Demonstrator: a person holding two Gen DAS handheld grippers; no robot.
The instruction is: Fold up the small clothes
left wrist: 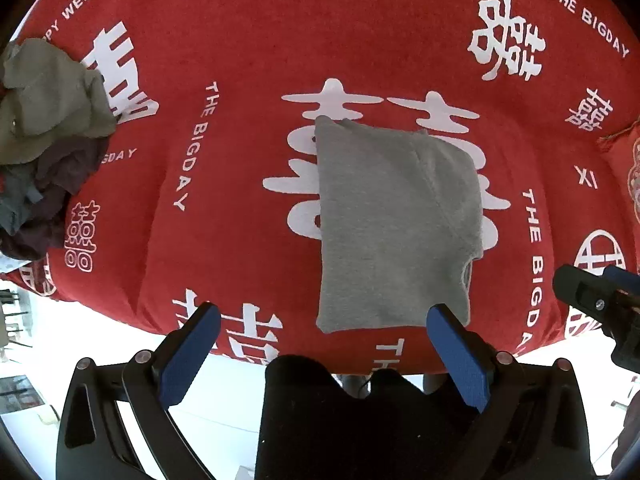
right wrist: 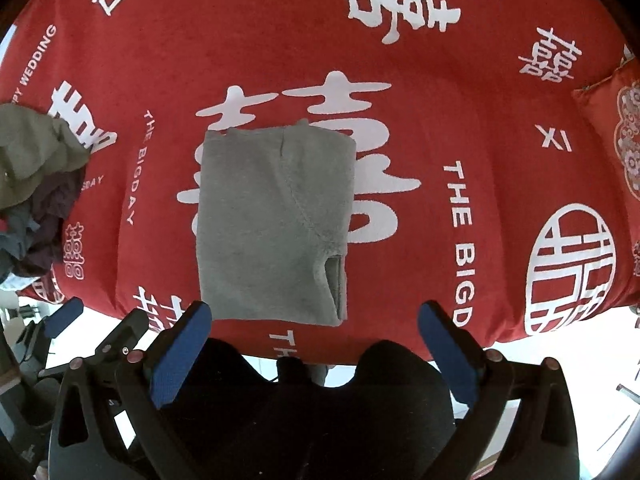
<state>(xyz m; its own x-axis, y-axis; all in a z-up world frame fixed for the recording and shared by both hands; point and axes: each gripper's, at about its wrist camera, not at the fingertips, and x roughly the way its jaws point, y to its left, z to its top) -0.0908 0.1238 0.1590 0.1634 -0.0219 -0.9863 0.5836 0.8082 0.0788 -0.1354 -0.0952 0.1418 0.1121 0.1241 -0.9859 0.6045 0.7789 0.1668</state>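
Grey knit top (left wrist: 394, 224) is lying folded into a neat rectangle pretty much dead centre on the red cloth (left wrist: 248, 40), right on top of the big white printed character, and nothing is touching it. You can see a seam running diagonally across it and a sleeve or neck opening tucked at its 5 o'clock corner; same deal from the right wrist view (right wrist: 272, 224), where the fold looks flat and squared off. That red cloth covers the whole counter and is printed all over with white characters plus "THE BIGDAY" and "HAPPY WEDDING" text. Left gripper (left wrist: 324, 354) sits at the near edge of the counter with its jaws spread wide and nothing between them; the blue pads (left wrist: 460, 356) are on either side of the top's near edge but above it, not pinching anything. Right gripper (right wrist: 314, 354) is the same story, jaws wide apart and empty, hovering just short of the top's near hem. Each gripper pokes into the other's view: the right one shows at 3 o'clock in the left camera, the left one at 8 o'clock in the right camera. Over at 9 o'clock there's a rumpled pile of clothes (left wrist: 44, 140), olive green on top with dark maroon and blue-grey stuff underneath, well apart from the folded top. At 3 o'clock a red patterned cushion (right wrist: 616, 140) sits at the edge of the counter.
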